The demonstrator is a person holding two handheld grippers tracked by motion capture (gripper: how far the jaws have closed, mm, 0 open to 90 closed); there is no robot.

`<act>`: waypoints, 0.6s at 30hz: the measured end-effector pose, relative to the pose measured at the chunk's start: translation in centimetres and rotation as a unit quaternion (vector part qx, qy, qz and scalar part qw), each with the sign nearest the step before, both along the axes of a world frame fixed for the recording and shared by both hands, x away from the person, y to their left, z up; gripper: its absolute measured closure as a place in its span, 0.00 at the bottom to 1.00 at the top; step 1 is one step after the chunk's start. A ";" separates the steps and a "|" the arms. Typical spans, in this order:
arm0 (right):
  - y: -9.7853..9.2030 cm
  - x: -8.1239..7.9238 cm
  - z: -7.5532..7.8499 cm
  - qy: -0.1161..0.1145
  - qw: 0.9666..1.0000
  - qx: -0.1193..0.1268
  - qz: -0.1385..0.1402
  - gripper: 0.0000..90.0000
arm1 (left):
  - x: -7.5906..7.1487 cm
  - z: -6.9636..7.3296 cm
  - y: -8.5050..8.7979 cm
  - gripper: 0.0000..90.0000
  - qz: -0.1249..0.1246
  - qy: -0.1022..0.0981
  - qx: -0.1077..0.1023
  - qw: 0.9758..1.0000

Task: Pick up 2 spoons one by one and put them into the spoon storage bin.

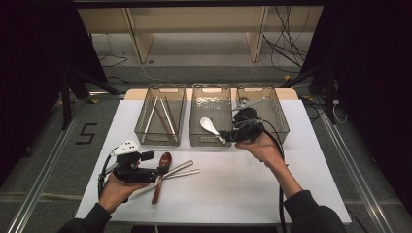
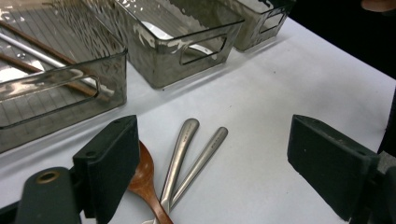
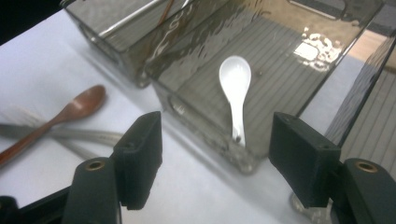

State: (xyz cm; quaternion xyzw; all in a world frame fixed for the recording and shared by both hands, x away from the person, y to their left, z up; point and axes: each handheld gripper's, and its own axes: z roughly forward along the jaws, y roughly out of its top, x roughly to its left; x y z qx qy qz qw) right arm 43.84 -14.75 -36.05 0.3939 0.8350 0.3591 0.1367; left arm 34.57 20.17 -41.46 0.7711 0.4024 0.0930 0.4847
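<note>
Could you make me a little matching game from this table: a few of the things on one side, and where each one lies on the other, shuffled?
Things:
1. white spoon
2. wooden spoon
3. chopsticks
4. right claw

Places:
a. in the left bin
b. on the bare table, crossing the metal utensils
c. inside the middle bin
d. open, with nothing between its pads, at the near end of the middle bin

Pairs: 1-c, 2-b, 3-a, 4-d
</note>
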 end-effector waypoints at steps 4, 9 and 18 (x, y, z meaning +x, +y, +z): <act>-1.1 -1.4 -0.7 -0.003 1.000 0.006 -0.002 0.39 | 0.1 -0.1 0.0 0.18 0.001 0.010 0.009 1.000; -2.1 -3.0 -1.2 -0.004 1.000 0.015 0.000 0.39 | 0.3 -0.5 -0.1 0.18 0.008 0.025 0.021 0.999; -4.0 -5.4 -1.7 -0.013 0.999 0.031 -0.009 0.38 | 0.7 -1.1 -0.2 0.19 0.008 0.051 0.052 0.997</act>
